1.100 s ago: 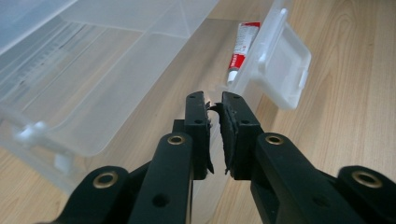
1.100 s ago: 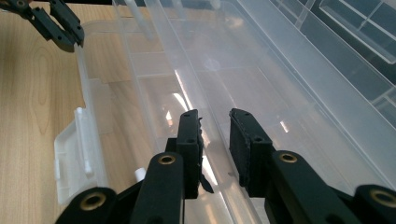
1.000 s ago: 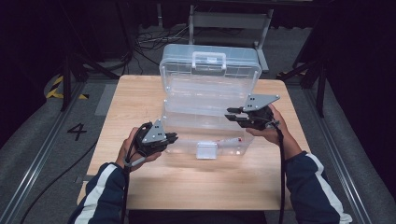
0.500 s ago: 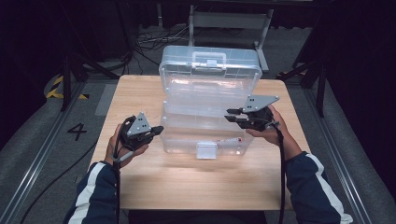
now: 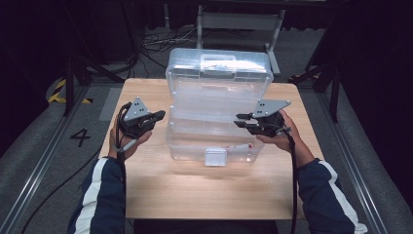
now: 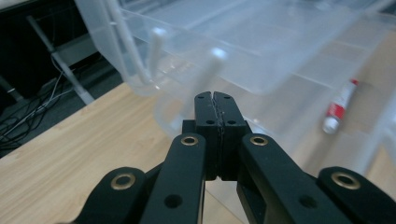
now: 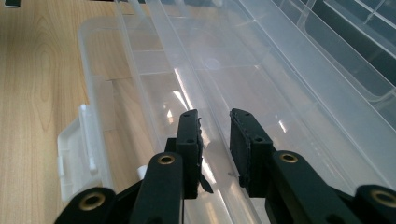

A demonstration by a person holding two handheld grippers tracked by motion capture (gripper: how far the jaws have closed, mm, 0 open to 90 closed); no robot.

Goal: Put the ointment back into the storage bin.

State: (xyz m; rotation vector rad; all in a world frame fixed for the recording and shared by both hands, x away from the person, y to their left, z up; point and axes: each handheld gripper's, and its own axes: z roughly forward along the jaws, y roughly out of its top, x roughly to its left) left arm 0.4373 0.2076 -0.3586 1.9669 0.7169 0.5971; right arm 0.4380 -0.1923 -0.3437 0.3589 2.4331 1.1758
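Toolbox [image 5: 214, 122] at frame centre stands open, its tray apparently gripped by the right gripper [image 5: 242, 120]; left gripper [image 5: 158, 116], jaws closed and empty, hangs mid-left; closing remains.

- The left gripper [image 5: 157, 117] has drawn away from the front left corner of the clear plastic box [image 5: 214, 105]: a second ago it sat against the box's near left wall, and now it is held off to the left of it, apart from the plastic and higher above the desk [image 5: 146, 170].
- Its jaws have just been closing and now meet, with nothing between them.
- The person's left forearm has swung out toward the desk's left edge.
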